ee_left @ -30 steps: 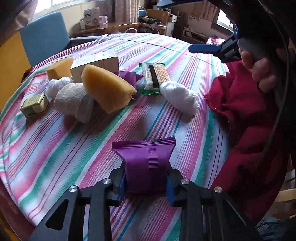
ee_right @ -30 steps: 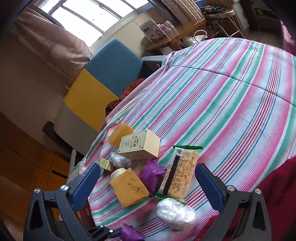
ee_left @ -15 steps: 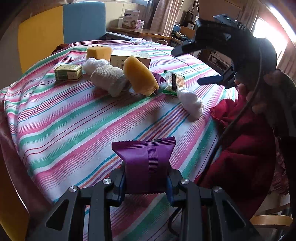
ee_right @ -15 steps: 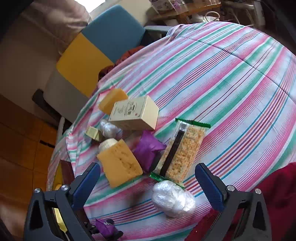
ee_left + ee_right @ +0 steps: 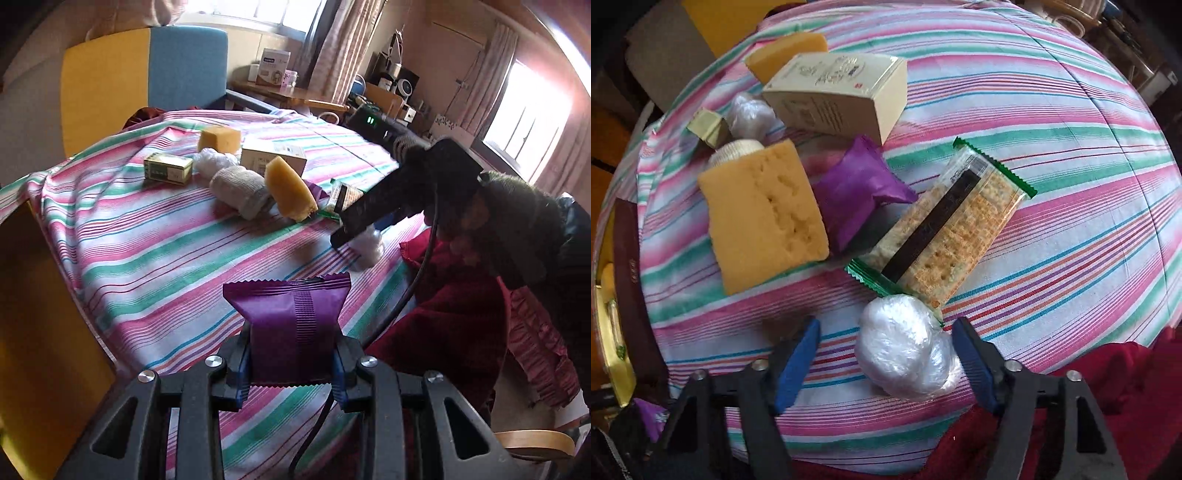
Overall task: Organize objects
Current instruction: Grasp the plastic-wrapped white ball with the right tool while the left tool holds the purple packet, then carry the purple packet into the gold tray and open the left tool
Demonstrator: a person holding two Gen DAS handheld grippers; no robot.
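My left gripper [image 5: 291, 365] is shut on a purple snack packet [image 5: 291, 325], held upright above the near edge of the striped tablecloth [image 5: 166, 258]. My right gripper [image 5: 886, 332] points down over a white crumpled plastic ball [image 5: 905, 354]. Its jaws are closing with the ball between them; the left pad stands clear of the ball, the right pad is at its side. In the left wrist view, the right gripper [image 5: 354, 229] hangs over that ball [image 5: 365, 247].
Beyond the ball lie a cracker pack [image 5: 949, 229], a second purple packet [image 5: 857, 192], a yellow sponge [image 5: 764, 214], a cream box [image 5: 838, 96], another sponge [image 5: 786, 51], a bandage roll [image 5: 738, 149] and a small green box [image 5: 709, 127]. A red cloth [image 5: 1108, 369] drapes the near edge.
The right gripper has tipped downward and come down around the white plastic ball, its jaws narrowing. The left gripper has drawn back from the pile with the purple packet.
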